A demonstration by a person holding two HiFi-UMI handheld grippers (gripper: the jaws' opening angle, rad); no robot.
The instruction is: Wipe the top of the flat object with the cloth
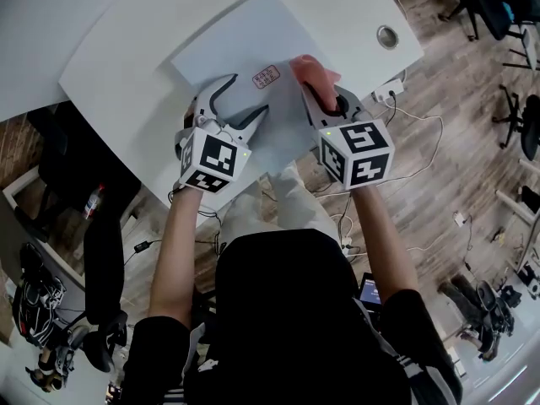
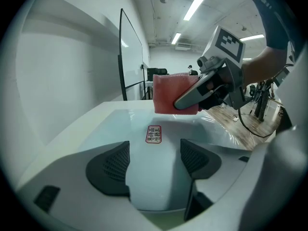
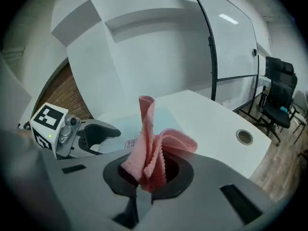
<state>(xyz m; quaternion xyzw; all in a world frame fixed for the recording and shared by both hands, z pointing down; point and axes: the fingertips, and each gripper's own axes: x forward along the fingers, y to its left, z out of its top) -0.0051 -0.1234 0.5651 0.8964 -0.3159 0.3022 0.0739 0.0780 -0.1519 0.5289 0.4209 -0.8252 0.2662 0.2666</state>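
White table [image 1: 118,74], rounded edge, with a round metal grommet [image 1: 387,36] set near its right edge. A second white surface [image 1: 34,32] adjoins at left. The wood-plank floor [image 1: 456,159] carries a white power strip [image 1: 389,89] and loose cables [image 1: 426,125]. Black office chairs [image 1: 527,125] stand at right. A dark-framed board [image 2: 131,57] stands upright beyond the table. Ceiling strip lights [image 2: 195,6] are lit.

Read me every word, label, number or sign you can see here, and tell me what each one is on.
Red-framed label on the flat object: two rows of characters, too blurred to read.
Left marker cube and right marker cube: black-and-white square patterns only, no words or numbers.
No other text can be made out.
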